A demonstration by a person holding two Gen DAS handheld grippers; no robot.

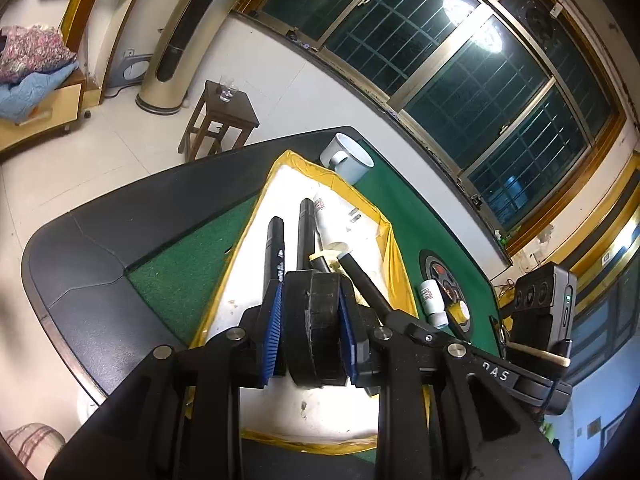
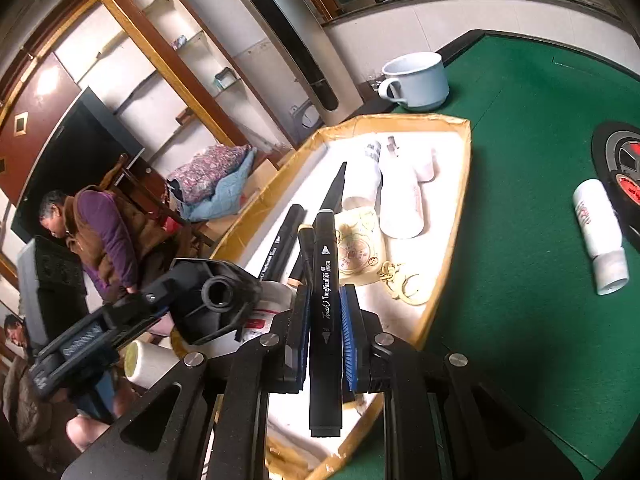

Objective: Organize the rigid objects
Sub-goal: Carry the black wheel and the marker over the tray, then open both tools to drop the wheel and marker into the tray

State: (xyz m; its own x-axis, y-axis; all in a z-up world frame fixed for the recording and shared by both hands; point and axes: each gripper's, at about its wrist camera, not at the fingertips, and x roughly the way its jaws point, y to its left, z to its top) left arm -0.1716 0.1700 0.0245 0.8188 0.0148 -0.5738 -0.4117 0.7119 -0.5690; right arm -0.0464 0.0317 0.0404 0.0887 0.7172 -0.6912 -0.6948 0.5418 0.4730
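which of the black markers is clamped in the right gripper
The black marker printed "Touch... Art Marker", pinched between the right gripper pads; the other markers lie loose in the tray.

Tabletop [image 2: 520,128]: green felt-like cloth, matt; border dark, smooth plastic or leather-like. Tray [image 2: 466,168]: white interior, matt and stained, rim wrapped in glossy yellow tape. Marker [image 2: 326,280]: black plastic, semi-gloss, white print. Mug [image 2: 420,78]: pale glazed ceramic, glossy. Bottle [image 2: 598,228]: white plastic, smooth. Right gripper [image 2: 325,344]: matt black plastic, ribbed blue pads [image 2: 347,344], bright metal pins.
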